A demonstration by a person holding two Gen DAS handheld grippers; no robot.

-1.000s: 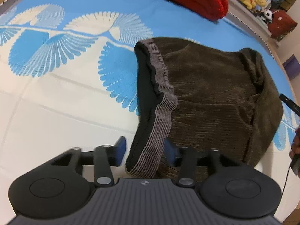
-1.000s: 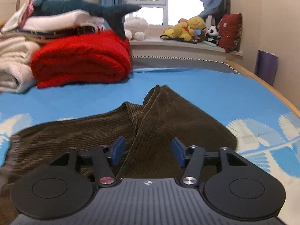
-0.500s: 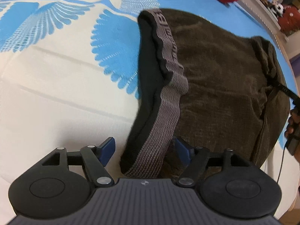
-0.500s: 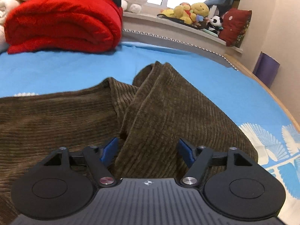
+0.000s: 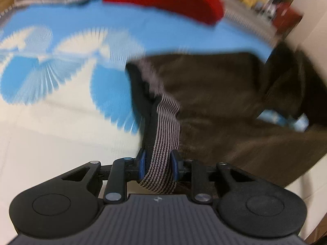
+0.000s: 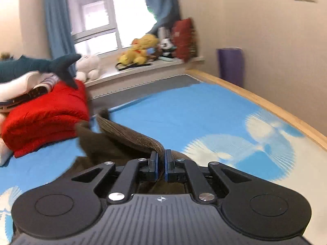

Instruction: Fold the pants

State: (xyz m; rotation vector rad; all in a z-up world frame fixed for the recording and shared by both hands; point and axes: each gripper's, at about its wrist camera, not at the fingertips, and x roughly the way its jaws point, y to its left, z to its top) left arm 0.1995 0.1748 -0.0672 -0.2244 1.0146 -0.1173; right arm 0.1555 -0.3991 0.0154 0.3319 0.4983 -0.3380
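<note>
Brown corduroy pants with a grey striped waistband lie on a blue and white bed sheet. In the left wrist view my left gripper is closing, and its blue pads press on the waistband, which is lifted off the sheet. In the right wrist view my right gripper is shut on a raised fold of the pants, pulled up from the bed. The pants' lower part is hidden under both grippers.
A folded red blanket lies behind the pants, with folded white laundry and a plush shark on top. Plush toys sit on the window sill. The bed's wooden edge runs along the right, with a purple bin beyond.
Both grippers closed on the pants: the left on the waistband, the right on a fold. The right gripper rose, rolled and swung, lifting the cloth. The left view tilted up, now blurred.
</note>
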